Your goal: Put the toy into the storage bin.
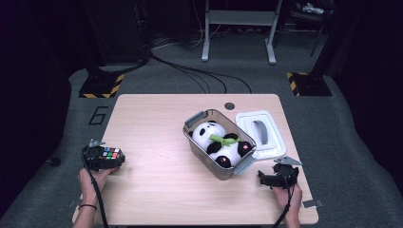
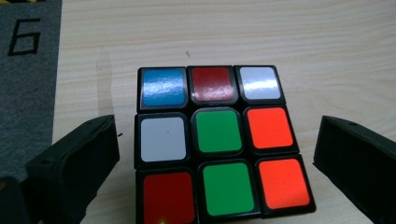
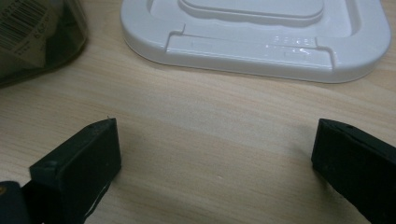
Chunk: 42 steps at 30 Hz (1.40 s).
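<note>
The cube [image 2: 219,144] sits on the counter [image 1: 157,190] at its left edge, well left of the box [image 1: 202,152]. The left gripper [image 2: 215,154] has its fingers [image 2: 79,163] wide, straddling the cube with gaps either side. The right gripper [image 3: 215,158], fingers wide and empty, rests near the lid [image 3: 261,42], just right of the box.

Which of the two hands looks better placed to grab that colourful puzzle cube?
The left gripper: the multicoloured puzzle cube already sits between its open black fingers. The right gripper waits near the white plastic lid.
</note>
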### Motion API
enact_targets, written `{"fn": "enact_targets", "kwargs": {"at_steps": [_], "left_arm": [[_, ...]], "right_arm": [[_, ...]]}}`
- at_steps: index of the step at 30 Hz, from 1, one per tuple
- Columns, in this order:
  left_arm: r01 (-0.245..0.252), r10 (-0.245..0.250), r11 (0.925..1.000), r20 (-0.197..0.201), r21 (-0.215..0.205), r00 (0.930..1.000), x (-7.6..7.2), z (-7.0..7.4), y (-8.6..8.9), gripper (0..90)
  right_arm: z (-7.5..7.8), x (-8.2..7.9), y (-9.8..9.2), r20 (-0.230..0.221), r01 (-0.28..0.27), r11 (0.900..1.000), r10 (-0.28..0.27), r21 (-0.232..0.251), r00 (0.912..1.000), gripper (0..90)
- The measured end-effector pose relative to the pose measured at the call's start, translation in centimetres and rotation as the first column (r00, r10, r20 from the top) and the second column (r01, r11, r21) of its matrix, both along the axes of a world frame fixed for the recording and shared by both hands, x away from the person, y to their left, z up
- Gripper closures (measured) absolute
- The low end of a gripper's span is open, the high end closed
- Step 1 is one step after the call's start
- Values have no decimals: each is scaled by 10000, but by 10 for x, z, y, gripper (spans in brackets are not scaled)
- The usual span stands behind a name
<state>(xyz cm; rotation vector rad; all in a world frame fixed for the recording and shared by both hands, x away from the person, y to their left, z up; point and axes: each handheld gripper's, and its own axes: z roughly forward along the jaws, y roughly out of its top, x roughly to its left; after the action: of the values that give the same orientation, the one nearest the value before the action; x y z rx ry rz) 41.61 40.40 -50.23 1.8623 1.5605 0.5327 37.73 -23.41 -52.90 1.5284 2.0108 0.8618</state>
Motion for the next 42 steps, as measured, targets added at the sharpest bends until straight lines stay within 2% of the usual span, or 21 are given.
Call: {"fn": "enact_targets", "kwargs": {"at_steps": [1,4,6,9,11,20,30,34,36,37,42], "left_arm": [[46,-46,10000,9,-6,10000,0,0,0,156],[29,-29,10000,60,11,10000,-1,-1,1,182],[-83,84,9999,150,-75,9999,-2,-2,2,281],[-118,115,9999,212,100,9997,-4,-1,2,324],[-104,96,9995,273,286,9996,-4,-1,1,331],[45,-53,9999,568,134,9984,-8,7,-3,341],[533,-555,9983,975,251,9937,-10,32,-21,341],[780,-797,9967,984,217,9919,-10,43,-28,341],[847,-872,9960,1144,267,9896,-10,47,-33,342],[926,-952,9953,1015,295,9903,-10,50,-34,341],[1079,-1098,9939,1134,230,9875,-11,61,-40,341]], "right_arm": [[0,0,0,7,-10,10000,10,-10,10000,4],[0,0,0,1,0,10000,0,-2,10000,4],[0,0,0,1,0,10000,0,-1,10000,4],[0,0,0,1,-1,10000,1,-3,10000,4],[0,0,0,2,2,10000,-2,-1,10000,4],[0,0,0,2,4,10000,-4,-1,10000,4],[0,0,0,7,-17,10000,17,-5,10000,5],[0,0,0,3,-2,10000,2,7,10000,6],[0,0,0,5,-3,10000,3,8,10000,6],[0,0,0,3,-2,10000,2,10,10000,6],[0,0,0,5,-4,10000,4,8,10000,6]]}}
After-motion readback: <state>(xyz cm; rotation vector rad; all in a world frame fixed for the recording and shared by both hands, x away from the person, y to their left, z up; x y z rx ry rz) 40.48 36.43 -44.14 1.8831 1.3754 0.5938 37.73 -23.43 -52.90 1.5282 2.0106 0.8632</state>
